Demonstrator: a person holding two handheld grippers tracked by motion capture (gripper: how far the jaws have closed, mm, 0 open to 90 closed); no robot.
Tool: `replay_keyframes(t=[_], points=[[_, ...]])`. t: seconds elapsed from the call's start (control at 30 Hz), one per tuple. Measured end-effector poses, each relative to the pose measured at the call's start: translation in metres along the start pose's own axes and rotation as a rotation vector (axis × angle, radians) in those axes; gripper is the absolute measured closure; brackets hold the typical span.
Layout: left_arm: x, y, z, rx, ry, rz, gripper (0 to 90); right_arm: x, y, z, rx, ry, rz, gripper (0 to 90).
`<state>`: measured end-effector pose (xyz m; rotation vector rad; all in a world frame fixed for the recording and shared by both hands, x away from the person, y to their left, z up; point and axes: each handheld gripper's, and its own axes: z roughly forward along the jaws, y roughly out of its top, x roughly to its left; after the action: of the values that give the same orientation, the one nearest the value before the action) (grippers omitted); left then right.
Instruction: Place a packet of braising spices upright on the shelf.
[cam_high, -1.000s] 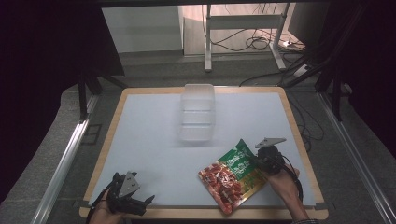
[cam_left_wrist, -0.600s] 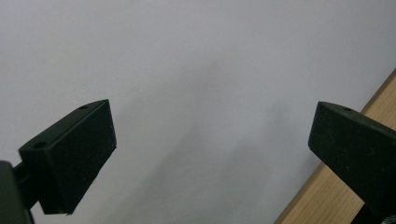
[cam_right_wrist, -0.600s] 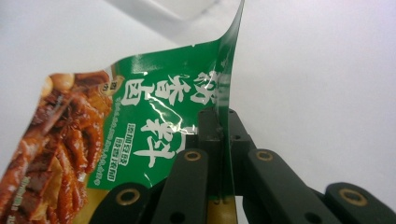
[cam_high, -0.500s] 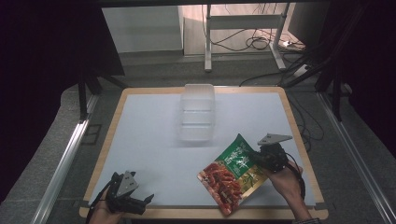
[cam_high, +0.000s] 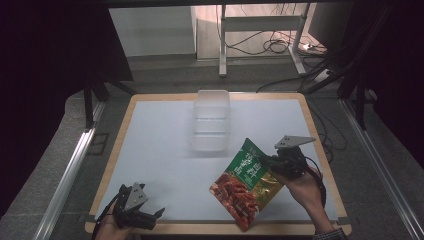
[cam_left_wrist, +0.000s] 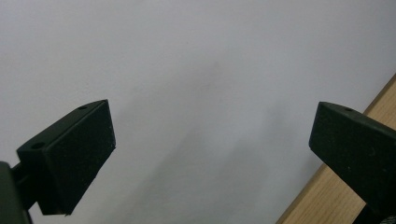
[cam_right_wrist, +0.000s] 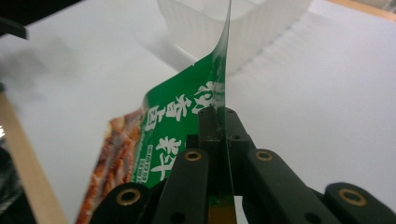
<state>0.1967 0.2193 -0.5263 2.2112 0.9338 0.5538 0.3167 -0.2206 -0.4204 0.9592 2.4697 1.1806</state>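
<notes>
A green and red snack packet (cam_high: 246, 184) hangs tilted above the white table top at the front right. My right gripper (cam_high: 272, 163) is shut on its right edge. In the right gripper view the packet (cam_right_wrist: 187, 116) stands on edge, pinched between the closed jaws of my right gripper (cam_right_wrist: 218, 116). A clear plastic tub (cam_high: 211, 120) stands at the back middle of the table, and the tub (cam_right_wrist: 233, 28) lies just beyond the packet in that view. My left gripper (cam_high: 150, 215) rests open at the front left corner; its jaws are wide apart over bare white surface (cam_left_wrist: 196, 84).
The white table top (cam_high: 160, 150) has a wooden rim (cam_high: 320, 150), and the rim (cam_left_wrist: 336, 200) lies close beside my left gripper's right jaw. Metal rails run along both sides of the table. Cables and a stand lie on the floor beyond the far edge.
My right gripper has lifted the packet and carried it a little to the right and towards the back. The left gripper has shifted slightly at the front left corner.
</notes>
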Motion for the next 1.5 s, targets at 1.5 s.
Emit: replay_keyframes(t=[1.5], points=[[-0.001, 0.000, 0.000, 0.005, 0.002, 0.011, 0.3, -0.008, 0.078, -0.049, -0.087, -0.042, -0.036, 89.0]])
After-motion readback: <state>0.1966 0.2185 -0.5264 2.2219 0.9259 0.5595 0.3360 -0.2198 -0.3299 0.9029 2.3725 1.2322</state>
